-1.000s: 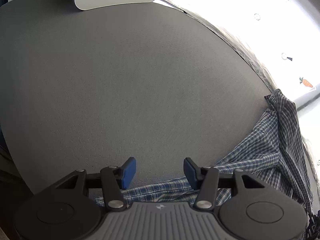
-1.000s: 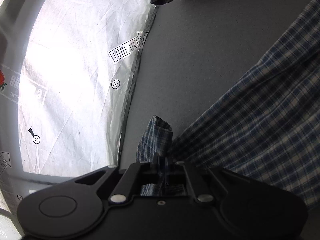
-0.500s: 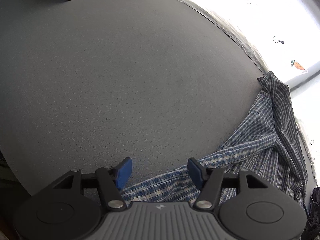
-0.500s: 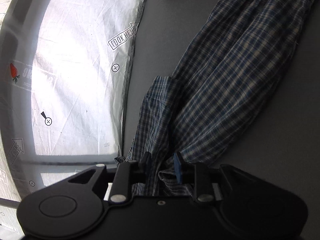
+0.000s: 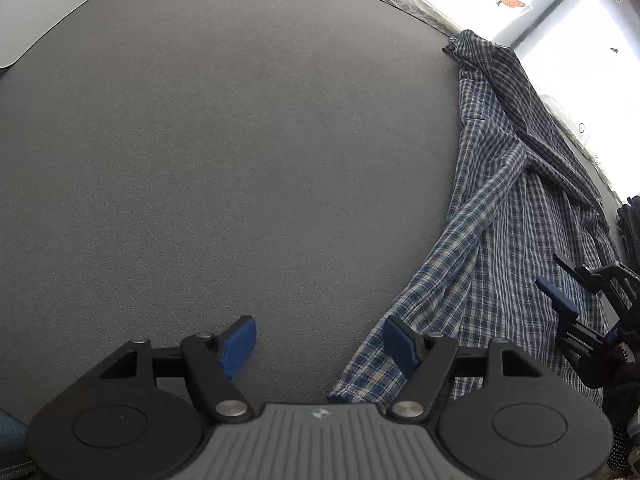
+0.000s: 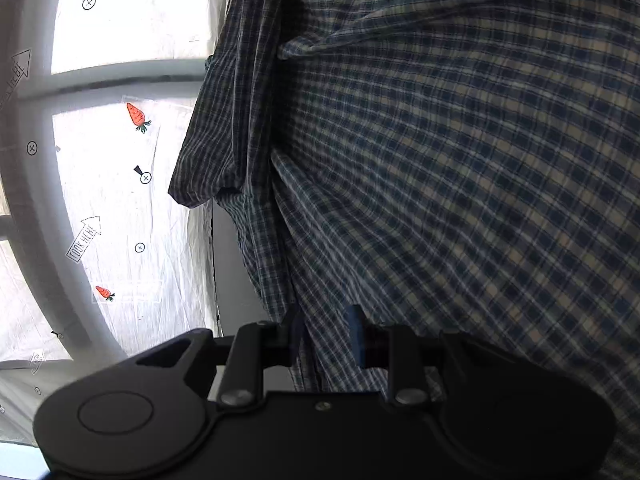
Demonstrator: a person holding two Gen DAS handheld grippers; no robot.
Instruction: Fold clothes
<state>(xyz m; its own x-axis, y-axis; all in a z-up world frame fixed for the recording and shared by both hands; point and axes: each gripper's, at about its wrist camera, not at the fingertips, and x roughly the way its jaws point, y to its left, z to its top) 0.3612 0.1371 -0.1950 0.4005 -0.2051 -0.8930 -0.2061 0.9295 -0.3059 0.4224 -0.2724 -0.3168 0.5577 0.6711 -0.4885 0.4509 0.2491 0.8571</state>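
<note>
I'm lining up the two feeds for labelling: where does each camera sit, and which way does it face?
Left wrist: on the left hand-held gripper, angled down at the grey table; its blue pads stand apart, empty.
Right wrist: on the right hand-held gripper, close over the plaid shirt, cloth between its parted pads.
Shared: the shirt, the carrot-printed sheet; the left view also shows the right gripper.

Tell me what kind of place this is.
Probably a makeshift home workspace: a plaid shirt lies on a dark grey mat, beside a window covered with white sheeting printed with carrots.
</note>
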